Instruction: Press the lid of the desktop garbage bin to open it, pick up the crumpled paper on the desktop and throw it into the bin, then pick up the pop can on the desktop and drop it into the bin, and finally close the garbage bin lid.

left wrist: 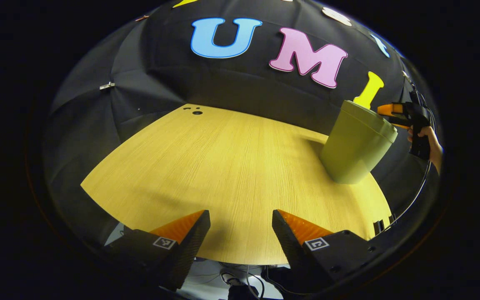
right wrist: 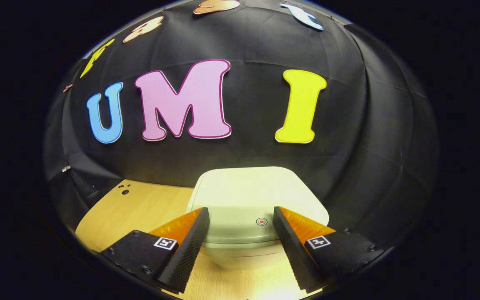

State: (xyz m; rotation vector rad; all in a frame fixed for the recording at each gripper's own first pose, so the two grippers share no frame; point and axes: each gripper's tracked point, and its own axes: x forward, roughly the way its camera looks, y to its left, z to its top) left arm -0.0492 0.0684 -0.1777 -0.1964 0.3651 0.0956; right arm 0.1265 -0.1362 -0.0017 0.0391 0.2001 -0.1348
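Nearest in the left gripper view: left gripper (left wrist: 241, 227), its two ridged wedge fingers apart w/ nothing between, hanging over the near edge of the desktop (left wrist: 223, 166) — pale wood-grain laminate, matte, w/ a few small dark holes at 12 o'clock near the far edge. Farther off at 2 o'clock stands the garbage bin (left wrist: 354, 146), an olive-green, smooth plastic tub w/ rounded corners that tapers toward its base. Just beyond it at 3 o'clock, a hand (left wrist: 429, 143) holds the other gripper beside the bin's top.

In the right gripper view: right gripper (right wrist: 241, 227), fingers apart, empty, poised just above the front edge of the bin's lid (right wrist: 248, 191) — lid flat, pale, soft-cornered, lying shut. A small round red-ringed button (right wrist: 261, 221) sits at 6 o'clock on the lid, between the fingers, nearer the right one.

Judgement: this looks like a lid-press step; paper and can aren't on the visible desktop, so opening vs final closing — can't tell. Next move prob. calls for a short downward push w/ one fingertip on the button, centred, so the light bin doesn't tip or slide.
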